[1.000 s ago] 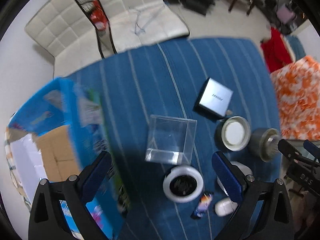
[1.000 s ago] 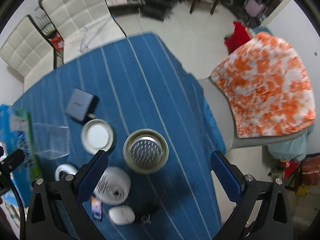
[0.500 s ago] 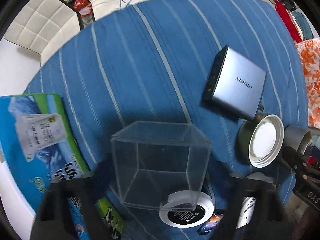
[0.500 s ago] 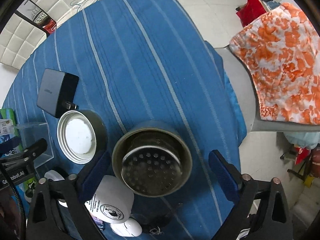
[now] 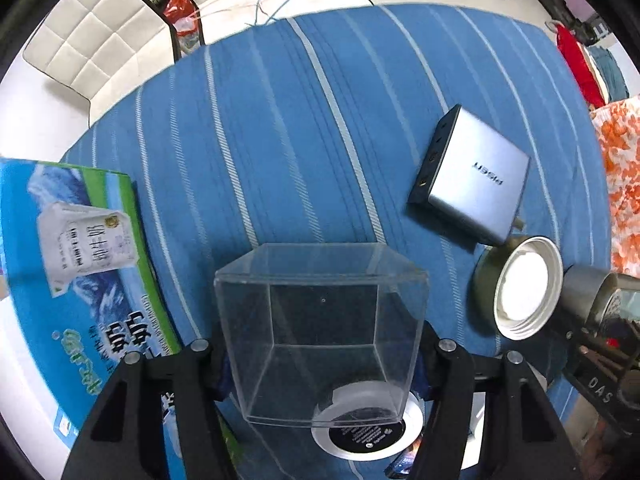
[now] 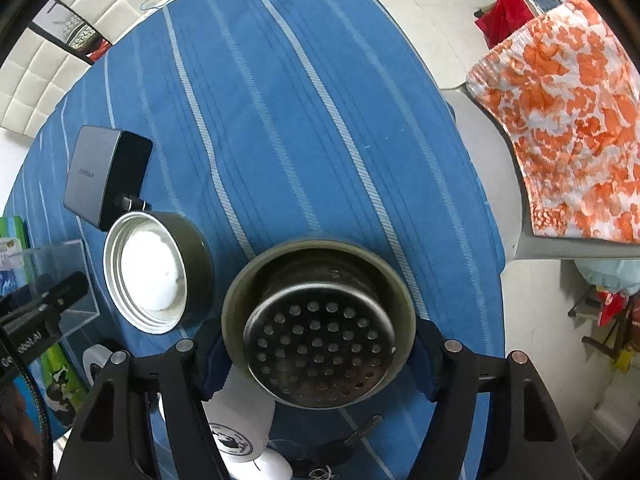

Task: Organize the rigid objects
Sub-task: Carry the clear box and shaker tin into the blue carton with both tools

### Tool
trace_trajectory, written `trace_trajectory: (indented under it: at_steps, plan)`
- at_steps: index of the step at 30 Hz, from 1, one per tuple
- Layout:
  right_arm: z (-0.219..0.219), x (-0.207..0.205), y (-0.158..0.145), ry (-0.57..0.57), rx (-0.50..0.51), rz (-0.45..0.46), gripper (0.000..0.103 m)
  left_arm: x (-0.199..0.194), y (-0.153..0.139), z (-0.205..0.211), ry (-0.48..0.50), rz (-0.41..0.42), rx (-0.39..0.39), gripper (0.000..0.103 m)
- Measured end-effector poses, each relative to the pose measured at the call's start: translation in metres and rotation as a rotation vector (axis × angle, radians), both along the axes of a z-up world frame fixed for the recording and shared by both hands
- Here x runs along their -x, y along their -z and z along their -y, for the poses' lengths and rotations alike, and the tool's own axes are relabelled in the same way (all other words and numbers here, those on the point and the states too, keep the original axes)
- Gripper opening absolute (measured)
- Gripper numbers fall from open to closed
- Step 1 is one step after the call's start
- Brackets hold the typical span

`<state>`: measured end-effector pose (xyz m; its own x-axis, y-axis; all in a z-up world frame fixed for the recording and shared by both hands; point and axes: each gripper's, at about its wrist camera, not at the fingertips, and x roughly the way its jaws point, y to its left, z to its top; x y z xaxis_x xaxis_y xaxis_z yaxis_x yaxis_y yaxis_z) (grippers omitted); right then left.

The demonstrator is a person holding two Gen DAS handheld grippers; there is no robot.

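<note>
In the left wrist view my left gripper (image 5: 322, 364) is shut on a clear plastic cube box (image 5: 320, 332), its blue pads pressed to the box's two sides. In the right wrist view my right gripper (image 6: 318, 354) is shut on an olive metal flask (image 6: 316, 320) with a perforated strainer inside its mouth. The flask's lid (image 6: 154, 266), olive with a white inside, lies open side up to the left; it also shows in the left wrist view (image 5: 520, 284). A grey charger block (image 5: 474, 180) lies on the blue striped tablecloth (image 5: 280, 140).
A blue-green milk carton box (image 5: 80, 272) stands at the left. A white tape roll (image 5: 366, 424) lies under the clear box. A white cup (image 6: 240, 428) and a white mouse (image 6: 272, 466) lie near me. White chairs (image 5: 80, 48) stand behind the table; an orange-patterned cloth (image 6: 568, 132) lies right.
Both grippers came down and closed: the left one onto the clear box, the right one onto the flask. Both were open a second ago.
</note>
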<state>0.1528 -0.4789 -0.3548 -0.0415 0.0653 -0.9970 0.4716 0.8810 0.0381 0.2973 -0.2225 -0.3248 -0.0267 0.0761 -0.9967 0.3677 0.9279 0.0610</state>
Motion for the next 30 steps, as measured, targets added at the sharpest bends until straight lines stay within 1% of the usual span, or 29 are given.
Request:
trace_trajectory:
  at_steps: [3,4,8,12,16,17,18,21,22,23,24,25,26,27,30]
  plan:
    - [-0.005,0.005,-0.007,-0.008,0.002,0.012,0.073,0.002,-0.019,-0.008,-0.003,0.033,0.018,0.061]
    - [-0.007,0.007,-0.011,-0.014,0.009,0.02,0.073,0.002,-0.024,0.001,-0.005,0.041,0.021,0.061]
    - [-0.01,0.011,-0.031,-0.021,0.014,0.058,0.073,0.008,-0.057,-0.019,-0.021,0.075,0.055,0.061]
    - [-0.022,0.015,-0.07,-0.061,0.022,0.123,0.073,0.019,-0.104,-0.053,-0.059,0.108,0.117,0.061]
    - [-0.05,0.019,-0.122,-0.12,0.016,0.211,0.073,0.026,-0.154,-0.1,-0.105,0.136,0.194,0.061]
    - [-0.062,0.02,-0.135,-0.133,0.007,0.232,0.073,0.027,-0.156,-0.106,-0.113,0.142,0.203,0.061]
    - [-0.075,0.022,-0.147,-0.146,-0.005,0.252,0.073,0.029,-0.167,-0.124,-0.123,0.148,0.217,0.061]
    - [-0.127,0.014,-0.181,-0.214,-0.04,0.302,0.073,0.029,-0.183,-0.173,-0.154,0.157,0.236,0.061]
    - [-0.141,0.009,-0.186,-0.234,-0.045,0.312,0.073,0.028,-0.187,-0.176,-0.164,0.162,0.235,0.061]
    - [-0.159,0.005,-0.193,-0.25,-0.051,0.324,0.073,0.024,-0.182,-0.188,-0.177,0.168,0.231,0.061]
    - [-0.178,-0.002,-0.199,-0.265,-0.057,0.335,0.073,0.023,-0.185,-0.209,-0.193,0.176,0.228,0.061]
    - [-0.205,-0.01,-0.204,-0.291,-0.06,0.342,0.073,0.02,-0.186,-0.229,-0.211,0.18,0.224,0.061]
    - [-0.218,-0.017,-0.205,-0.298,-0.06,0.344,0.073,0.017,-0.179,-0.228,-0.225,0.179,0.22,0.061]
    - [-0.244,-0.027,-0.206,-0.316,-0.07,0.348,0.073,0.014,-0.176,-0.25,-0.246,0.172,0.222,0.061]
    - [-0.296,-0.055,-0.201,-0.36,-0.079,0.344,0.073,0.002,-0.16,-0.291,-0.293,0.151,0.212,0.061]
